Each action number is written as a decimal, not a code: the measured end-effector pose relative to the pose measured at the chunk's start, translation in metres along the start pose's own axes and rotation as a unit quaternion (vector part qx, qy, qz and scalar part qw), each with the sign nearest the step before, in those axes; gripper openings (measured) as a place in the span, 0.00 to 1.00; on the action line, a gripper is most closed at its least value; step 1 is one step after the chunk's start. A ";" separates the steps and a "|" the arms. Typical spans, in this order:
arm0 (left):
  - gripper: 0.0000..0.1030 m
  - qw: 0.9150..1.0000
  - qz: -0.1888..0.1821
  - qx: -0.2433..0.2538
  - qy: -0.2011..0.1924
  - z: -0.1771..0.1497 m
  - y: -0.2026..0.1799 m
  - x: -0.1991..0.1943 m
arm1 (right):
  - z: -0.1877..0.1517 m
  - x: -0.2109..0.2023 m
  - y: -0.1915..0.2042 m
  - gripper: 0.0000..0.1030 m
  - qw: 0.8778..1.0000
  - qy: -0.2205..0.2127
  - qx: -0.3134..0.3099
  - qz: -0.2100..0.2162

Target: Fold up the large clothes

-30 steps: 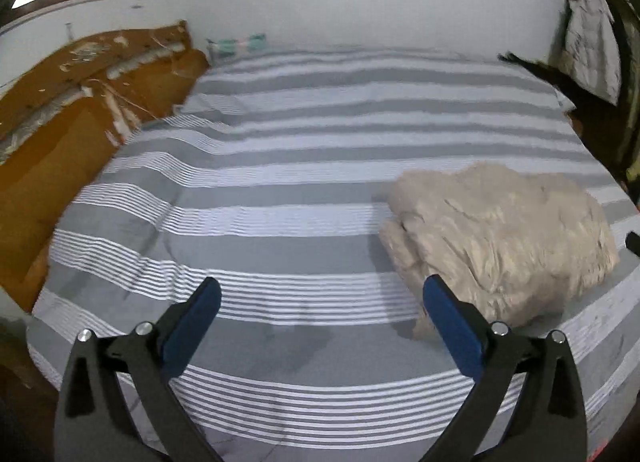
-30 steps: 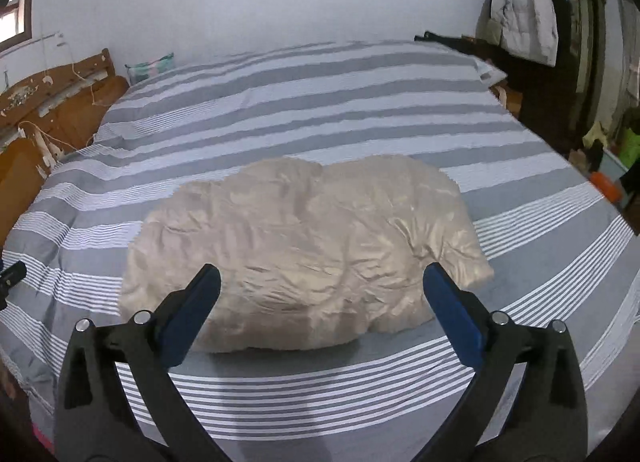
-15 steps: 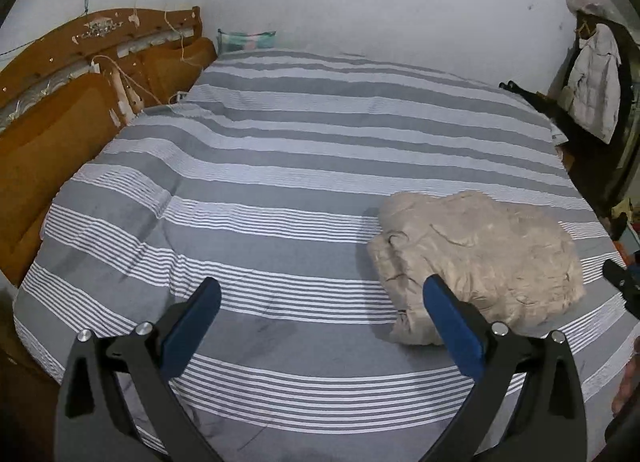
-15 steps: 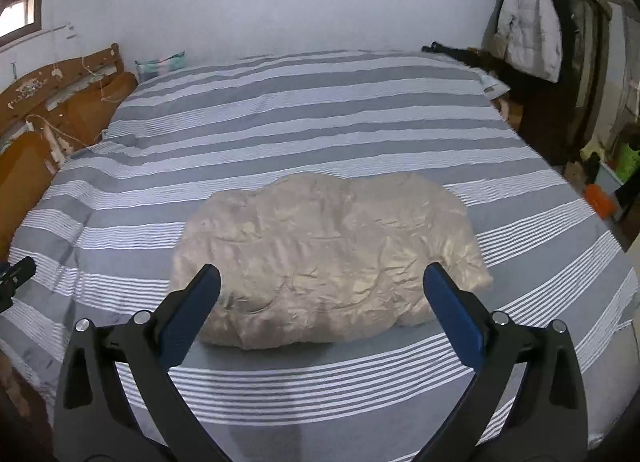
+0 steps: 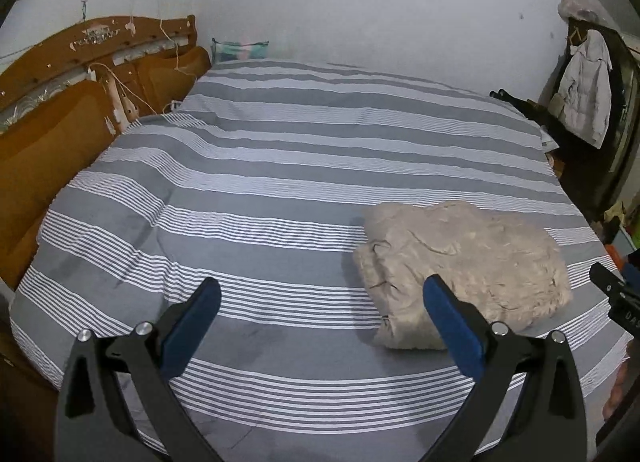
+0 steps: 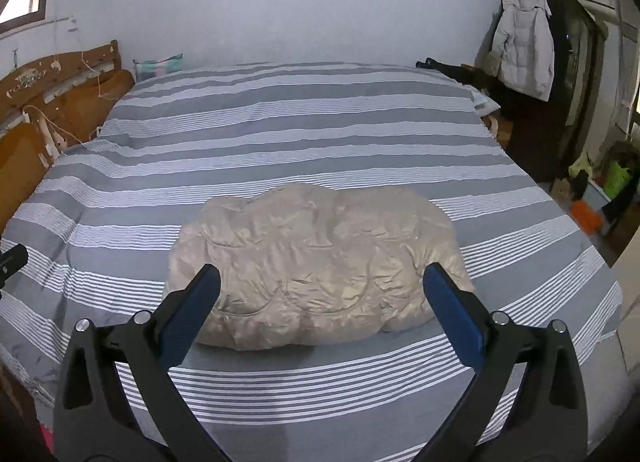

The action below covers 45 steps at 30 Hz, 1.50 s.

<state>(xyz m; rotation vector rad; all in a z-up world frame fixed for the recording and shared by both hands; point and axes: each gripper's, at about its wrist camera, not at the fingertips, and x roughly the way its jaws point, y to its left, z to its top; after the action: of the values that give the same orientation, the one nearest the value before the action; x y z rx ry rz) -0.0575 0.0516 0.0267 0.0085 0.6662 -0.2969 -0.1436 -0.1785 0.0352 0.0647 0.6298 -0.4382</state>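
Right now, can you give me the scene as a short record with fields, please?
garment: beige padded jacket, folded into a bundle
surface: bed with grey and white striped cover
left gripper: open, empty, above the cover, jacket to its right
right gripper: open, empty, facing the jacket
contact: neither gripper touches the jacket
background: white coat hanging by a dark wardrobe

Folded jacket (image 6: 316,266) on the bed (image 6: 304,130), near its front edge; headboard (image 6: 48,110) at left, hanging coat (image 6: 522,42) at right.
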 end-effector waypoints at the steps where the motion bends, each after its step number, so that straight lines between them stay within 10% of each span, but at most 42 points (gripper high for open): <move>1: 0.98 1.000 0.002 0.001 -0.002 0.000 -0.001 -0.001 | 0.000 0.001 0.000 0.97 1.000 0.000 0.000 0.001; 45: 0.98 1.000 0.018 0.022 -0.009 -0.001 -0.002 -0.002 | -0.006 0.009 0.006 0.97 1.000 0.004 0.013 -0.020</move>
<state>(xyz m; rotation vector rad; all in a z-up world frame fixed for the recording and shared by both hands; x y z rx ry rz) -0.0601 0.0506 0.0270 0.0592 0.6402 -0.2757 -0.1384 -0.1754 0.0246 0.0792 0.6333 -0.4859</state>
